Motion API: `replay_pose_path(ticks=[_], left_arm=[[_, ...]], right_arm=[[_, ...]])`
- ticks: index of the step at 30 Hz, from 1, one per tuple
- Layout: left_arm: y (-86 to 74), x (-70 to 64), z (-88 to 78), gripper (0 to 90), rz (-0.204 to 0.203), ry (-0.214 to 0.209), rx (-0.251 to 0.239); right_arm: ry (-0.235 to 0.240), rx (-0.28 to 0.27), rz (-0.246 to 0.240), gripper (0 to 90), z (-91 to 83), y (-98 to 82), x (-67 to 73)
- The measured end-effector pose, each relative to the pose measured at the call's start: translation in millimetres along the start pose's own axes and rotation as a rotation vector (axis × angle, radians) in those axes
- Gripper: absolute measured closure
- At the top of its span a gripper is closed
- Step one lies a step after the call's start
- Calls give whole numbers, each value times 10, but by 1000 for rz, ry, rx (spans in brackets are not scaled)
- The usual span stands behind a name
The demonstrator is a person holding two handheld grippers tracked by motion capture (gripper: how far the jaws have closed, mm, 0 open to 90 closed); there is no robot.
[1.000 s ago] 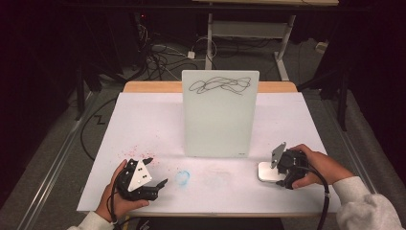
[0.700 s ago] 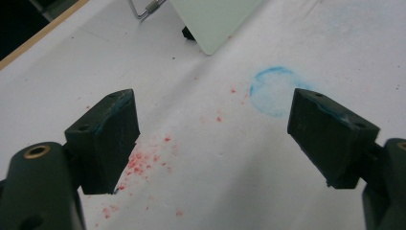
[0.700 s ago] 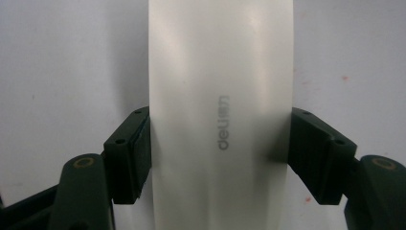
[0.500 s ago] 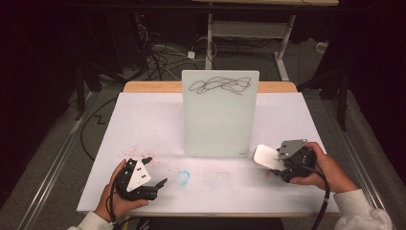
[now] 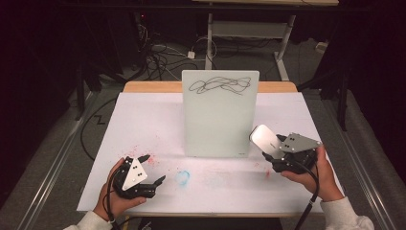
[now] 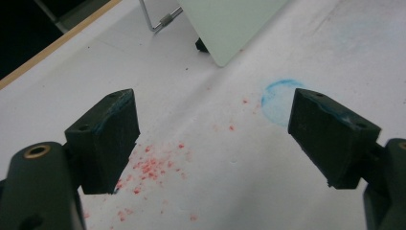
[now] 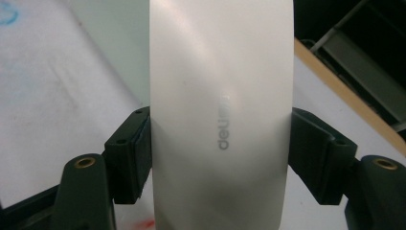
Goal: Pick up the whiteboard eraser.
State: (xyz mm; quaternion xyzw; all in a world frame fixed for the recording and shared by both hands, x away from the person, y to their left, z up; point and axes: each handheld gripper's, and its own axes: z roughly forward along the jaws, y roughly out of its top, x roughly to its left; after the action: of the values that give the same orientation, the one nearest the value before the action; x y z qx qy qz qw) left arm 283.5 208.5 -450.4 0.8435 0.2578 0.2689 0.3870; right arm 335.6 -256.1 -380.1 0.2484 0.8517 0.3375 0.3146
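Scribbled whiteboard [image 5: 220,114] upright mid-worktop [image 5: 143,120], not yet wiped. Eraser [image 5: 265,140], flat on the worktop right of the board a second ago, now lifted beside its lower right corner, clamped in the right tongs [image 5: 275,152]; ready for wiping, likely. Left tongs [image 5: 154,168] apart, idle, left of the board

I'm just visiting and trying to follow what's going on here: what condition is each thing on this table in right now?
Eraser: clamped between the right gripper's jaws, lifted off the table.
Right gripper: shut on the eraser.
Left gripper: open, nothing between its jaws, low over the table.
Board: standing upright, black scribble near its top not yet wiped.
Table: white top stained with red specks and a blue ring.
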Motion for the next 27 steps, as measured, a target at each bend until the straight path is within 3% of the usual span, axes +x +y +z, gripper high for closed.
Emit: replay_pose_path(ticks=[2, 3, 7, 13, 16, 20, 22, 23, 27], left_arm=[[-9, 15, -13, 171, -5, -4, -6], [-13, 23, -18, 171, -12, -5, -10], [-25, 48, -27, 173, -23, 3, -18], [-25, 41, -14, 173, -3, 16, -9], [-21, 24, -1, 174, 4, 22, 0], [-18, 13, 7, 175, 18, 22, 0], [-25, 15, 18, 175, 19, 20, 4], [-33, 19, 20, 176, 16, 19, 6], [-37, 24, 10, 176, 17, 20, 7]], right_arm=[[-27, -35, 38, 312, -16, 25, 4], [-73, -56, 36, 312, -33, 60, 22], [-98, -77, 62, 312, -19, 144, 42], [-95, -110, 67, 313, 45, 263, 97], [-143, -120, 50, 312, 84, 355, 185], [-168, -148, 40, 312, 73, 428, 250], [-184, -161, 42, 312, 66, 440, 259], [-206, -196, 57, 313, 52, 465, 258], [-211, -208, 73, 312, 67, 502, 240]])
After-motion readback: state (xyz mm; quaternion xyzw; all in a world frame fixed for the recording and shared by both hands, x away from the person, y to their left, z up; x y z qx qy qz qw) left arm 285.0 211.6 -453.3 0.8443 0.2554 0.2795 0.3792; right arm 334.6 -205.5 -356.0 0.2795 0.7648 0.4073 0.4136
